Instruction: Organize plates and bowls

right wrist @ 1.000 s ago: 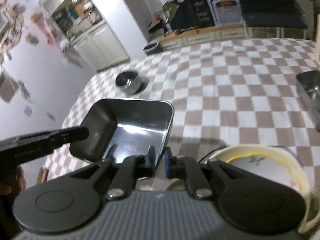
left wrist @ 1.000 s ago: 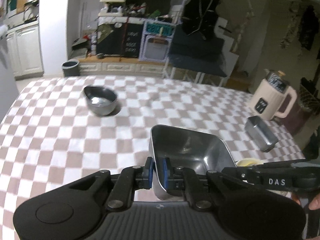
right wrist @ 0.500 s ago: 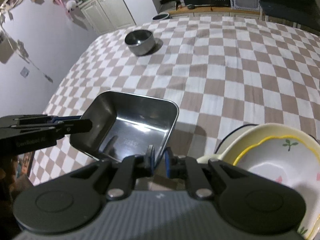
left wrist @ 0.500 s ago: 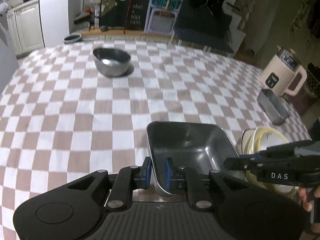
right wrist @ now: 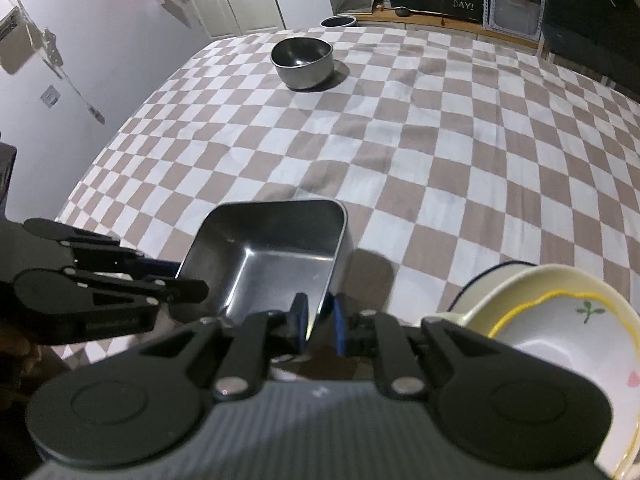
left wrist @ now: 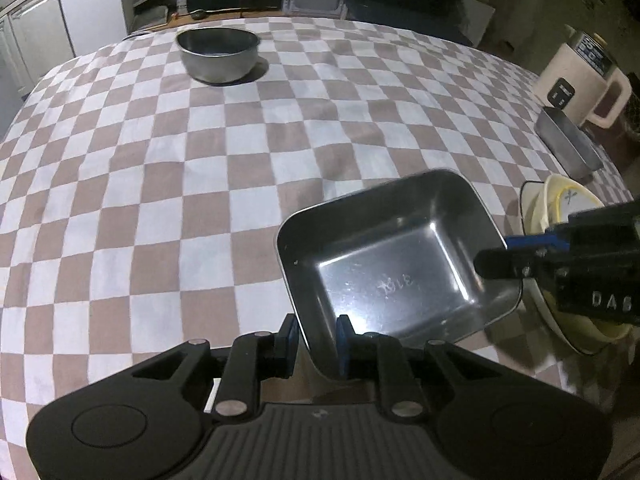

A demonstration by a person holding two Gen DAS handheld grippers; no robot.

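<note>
A rectangular steel tray [left wrist: 392,276] [right wrist: 272,264] sits low on the checked tablecloth [left wrist: 160,184], beside a stack of cream ceramic bowls [right wrist: 560,328] [left wrist: 568,200]. My left gripper [left wrist: 316,338] straddles the tray's near-left rim. Its jaws are opening, with the thin wall between the pads and a gap showing. My right gripper [right wrist: 320,322] straddles the opposite rim. Its jaws are opening too, with the wall loose between the pads. Each gripper shows in the other's view. A round steel bowl [left wrist: 218,54] [right wrist: 303,62] stands far back.
A second steel tray [left wrist: 568,144] lies near the right table edge, in front of a cream kettle-like appliance [left wrist: 580,72]. Bare checked cloth stretches between the near tray and the round bowl. Cabinets and a "Have a nice day" board are behind the table.
Both grippers have tilted downward and sunk with the tray toward the cloth beside the ceramic bowls. The pads of both, tight on the rim before, now stand apart.
</note>
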